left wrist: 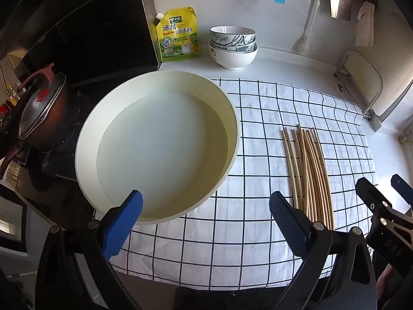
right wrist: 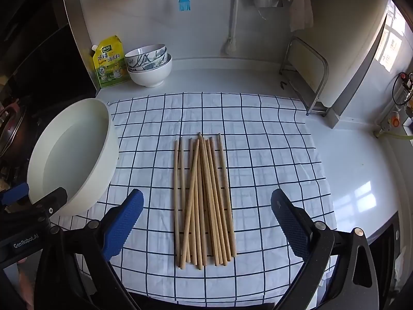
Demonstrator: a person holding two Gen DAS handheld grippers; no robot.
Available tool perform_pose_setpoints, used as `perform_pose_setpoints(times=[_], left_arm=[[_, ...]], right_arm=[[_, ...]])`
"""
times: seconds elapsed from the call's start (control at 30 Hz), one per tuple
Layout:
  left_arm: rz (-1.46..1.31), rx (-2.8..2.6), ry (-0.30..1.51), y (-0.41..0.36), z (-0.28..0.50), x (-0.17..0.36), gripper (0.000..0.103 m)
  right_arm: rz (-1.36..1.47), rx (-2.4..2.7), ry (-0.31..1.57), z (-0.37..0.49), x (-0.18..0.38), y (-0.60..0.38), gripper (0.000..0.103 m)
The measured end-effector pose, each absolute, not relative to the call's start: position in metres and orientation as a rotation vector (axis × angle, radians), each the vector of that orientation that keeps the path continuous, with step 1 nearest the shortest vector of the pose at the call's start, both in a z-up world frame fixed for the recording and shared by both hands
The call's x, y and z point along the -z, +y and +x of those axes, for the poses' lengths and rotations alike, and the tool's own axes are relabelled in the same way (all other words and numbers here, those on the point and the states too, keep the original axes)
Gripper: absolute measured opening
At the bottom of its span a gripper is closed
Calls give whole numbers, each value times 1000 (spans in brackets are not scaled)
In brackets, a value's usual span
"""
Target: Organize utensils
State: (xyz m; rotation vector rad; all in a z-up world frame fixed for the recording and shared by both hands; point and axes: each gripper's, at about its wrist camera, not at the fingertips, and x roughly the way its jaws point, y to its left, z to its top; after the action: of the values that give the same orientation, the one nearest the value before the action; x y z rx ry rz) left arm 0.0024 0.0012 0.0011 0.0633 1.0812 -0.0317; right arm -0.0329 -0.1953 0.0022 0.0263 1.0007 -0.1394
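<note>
**Picking the first chopsticks off the cloth**

The chopsticks [right wrist: 204,201] lie in a loose bundle in the middle of the checked cloth [right wrist: 271,155], mostly parallel, with 1 stick crossing the others on a slant. The right gripper [right wrist: 206,222] hangs above their near ends, jaws released wide, nothing between the pads. Left of the chopsticks, the cream basin [left wrist: 157,142] sits partly on the cloth's edge, apparently empty; the left gripper [left wrist: 205,222] hovers over its near rim, jaws likewise spread and empty.

The step in hand looks like a first grasp. To do it well, the right gripper should probably descend across the sticks, not along them, and close on the slanted stick first, since it rides on top. Thin round sticks may roll, so a slow, square close seems wise.

Beyond the chopsticks, stacked bowls [right wrist: 149,64] and a yellow seasoning pouch [right wrist: 109,62] stand by the wall.
</note>
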Motion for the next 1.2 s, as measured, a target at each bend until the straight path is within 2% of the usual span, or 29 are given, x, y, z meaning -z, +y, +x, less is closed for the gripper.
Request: perform_pose_setpoints(times=[1.2], left_arm=[[59,30,1073,7,2,-7,97]], right_arm=[[20,134,980,-38,-9,-191,95]])
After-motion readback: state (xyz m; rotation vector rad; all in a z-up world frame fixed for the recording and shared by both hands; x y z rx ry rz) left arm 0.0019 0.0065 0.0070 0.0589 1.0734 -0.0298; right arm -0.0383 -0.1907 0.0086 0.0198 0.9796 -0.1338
